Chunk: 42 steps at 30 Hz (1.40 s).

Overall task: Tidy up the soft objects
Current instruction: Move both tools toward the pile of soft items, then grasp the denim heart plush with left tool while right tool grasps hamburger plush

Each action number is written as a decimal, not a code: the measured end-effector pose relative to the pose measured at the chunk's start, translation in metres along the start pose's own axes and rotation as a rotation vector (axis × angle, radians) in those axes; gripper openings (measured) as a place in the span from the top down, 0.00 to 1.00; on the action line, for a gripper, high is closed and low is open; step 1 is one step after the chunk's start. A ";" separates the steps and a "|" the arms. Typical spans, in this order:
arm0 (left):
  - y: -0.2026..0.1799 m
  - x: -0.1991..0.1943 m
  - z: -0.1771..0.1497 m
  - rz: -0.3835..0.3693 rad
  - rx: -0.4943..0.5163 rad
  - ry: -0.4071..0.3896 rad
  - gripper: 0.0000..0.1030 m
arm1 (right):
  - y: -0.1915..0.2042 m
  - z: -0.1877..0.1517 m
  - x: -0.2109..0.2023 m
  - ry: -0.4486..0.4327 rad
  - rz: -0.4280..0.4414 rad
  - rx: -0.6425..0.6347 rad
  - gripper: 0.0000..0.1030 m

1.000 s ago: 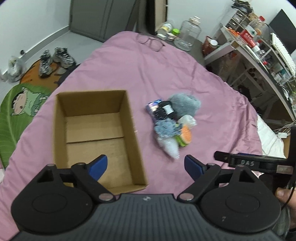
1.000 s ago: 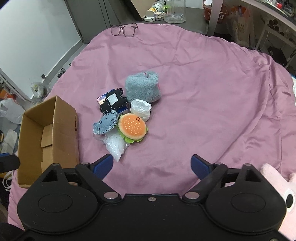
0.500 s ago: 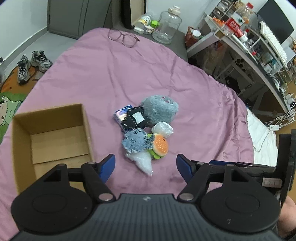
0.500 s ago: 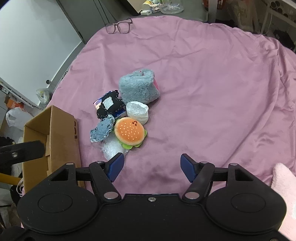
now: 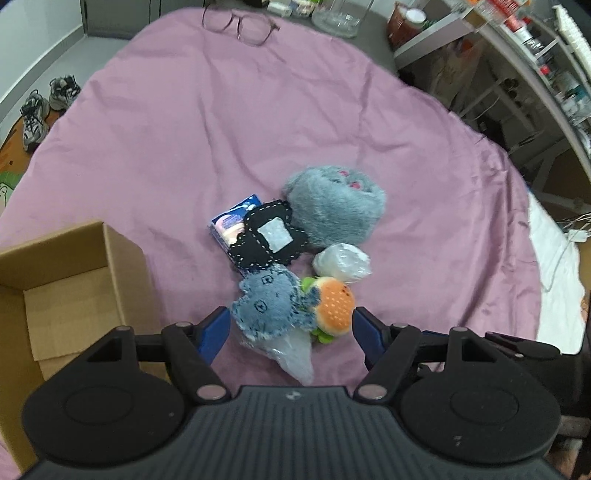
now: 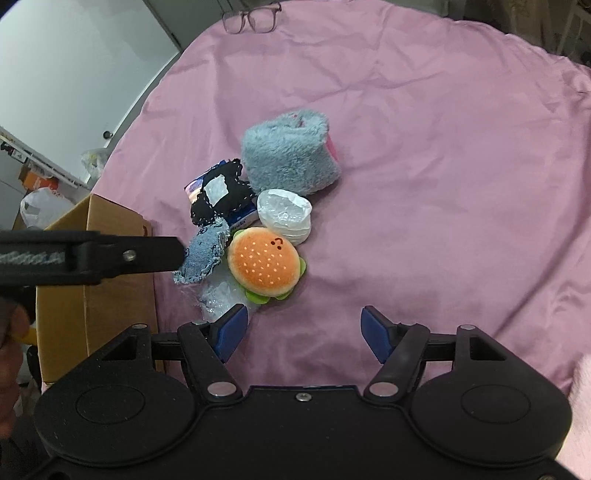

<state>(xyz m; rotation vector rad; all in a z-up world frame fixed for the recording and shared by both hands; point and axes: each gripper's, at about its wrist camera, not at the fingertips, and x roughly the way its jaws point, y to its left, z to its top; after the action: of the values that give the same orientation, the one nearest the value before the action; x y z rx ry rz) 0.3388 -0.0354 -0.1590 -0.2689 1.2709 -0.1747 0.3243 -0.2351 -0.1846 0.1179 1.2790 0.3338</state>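
Observation:
A pile of soft things lies on the pink bedspread (image 5: 184, 122): a grey fluffy pouch (image 5: 334, 205), a black stitched patch toy (image 5: 267, 234), a blue denim toy (image 5: 271, 302), a burger plush (image 5: 332, 306), a white wrapped bundle (image 5: 341, 262) and a clear plastic bag (image 5: 293, 354). My left gripper (image 5: 290, 330) is open, its fingers either side of the denim toy and burger. My right gripper (image 6: 303, 330) is open, just in front of the burger plush (image 6: 264, 266). The open cardboard box (image 5: 70, 291) stands left of the pile.
Glasses (image 5: 240, 26) lie at the bed's far edge. Shoes (image 5: 40, 110) are on the floor to the left. A cluttered desk and shelves (image 5: 535, 55) stand at the right. A pink plush (image 6: 580, 398) shows at the right edge of the right wrist view.
Both grippers have moved closer to the pile. My left gripper has shifted right from over the box to straddle the denim toy and burger. Its arm now shows in the right wrist view.

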 end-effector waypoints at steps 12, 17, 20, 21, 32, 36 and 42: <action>0.011 0.050 0.025 -0.004 -0.009 0.126 0.36 | 0.003 0.016 0.030 0.041 0.038 -0.029 0.34; 0.015 0.063 0.029 -0.036 -0.026 0.167 0.47 | 0.011 0.020 0.040 0.056 0.050 -0.061 0.34; 0.017 0.069 0.030 -0.055 -0.035 0.188 0.61 | 0.015 0.021 0.047 0.056 0.052 -0.065 0.35; 0.018 0.070 0.030 -0.055 -0.037 0.191 0.65 | 0.015 0.022 0.050 0.057 0.050 -0.062 0.38; 0.021 0.069 0.031 -0.074 -0.022 0.183 0.78 | 0.015 0.019 0.046 0.051 0.045 -0.033 0.61; 0.017 0.062 0.028 -0.088 -0.014 0.184 0.79 | 0.018 0.020 0.040 0.057 0.029 -0.034 0.61; 0.012 0.050 0.023 -0.112 -0.005 0.174 0.79 | 0.022 0.011 0.030 0.061 0.009 -0.035 0.61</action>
<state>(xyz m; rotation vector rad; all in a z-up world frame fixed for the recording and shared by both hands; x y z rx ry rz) 0.3750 -0.0350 -0.2023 -0.3351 1.4295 -0.2957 0.3379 -0.2035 -0.2031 0.0840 1.3325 0.3692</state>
